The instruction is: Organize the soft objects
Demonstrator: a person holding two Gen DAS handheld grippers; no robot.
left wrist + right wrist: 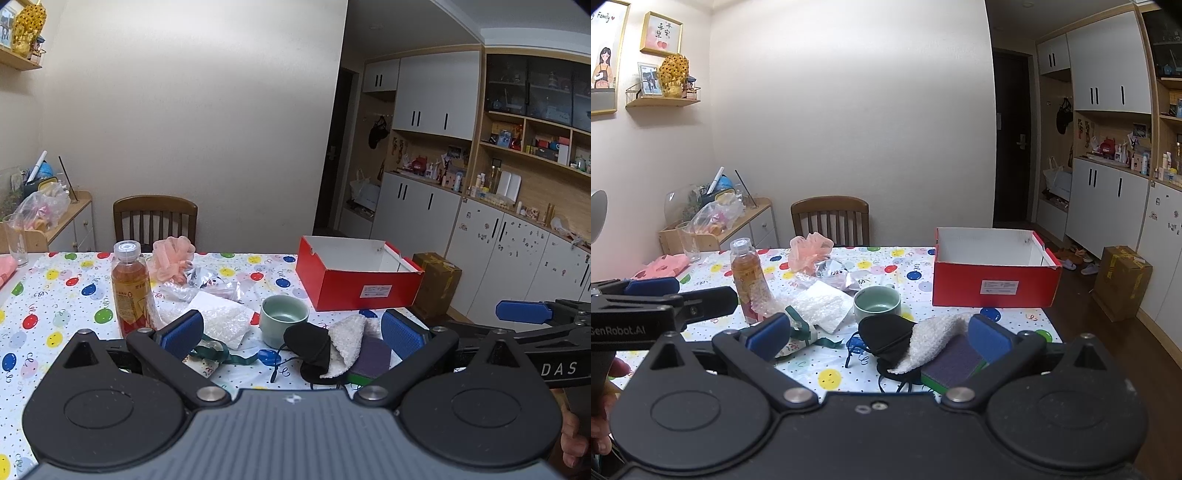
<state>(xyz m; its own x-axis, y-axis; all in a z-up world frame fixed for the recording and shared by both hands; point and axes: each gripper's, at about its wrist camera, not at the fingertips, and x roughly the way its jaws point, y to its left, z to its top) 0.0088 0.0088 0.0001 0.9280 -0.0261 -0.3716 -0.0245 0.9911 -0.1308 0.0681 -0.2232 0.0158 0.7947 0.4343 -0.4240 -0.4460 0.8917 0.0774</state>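
On the tabletop [916, 291] every soft item lies unsorted, red box [993, 275] seemingly empty; left gripper [291, 332] and right gripper [879, 334] gape wide, holding nothing.

Both views are evenly lit by soft, diffuse indoor light with no hard shadows; the source itself is out of frame. The wall [203, 110] reads bright and slightly washed out, while the doorway [1010, 140] falls dark. Fisheye distortion bends the cabinets [436, 92] near the edges, and the corners vignette black. Focus is fairly sharp, with mild softness and noise.
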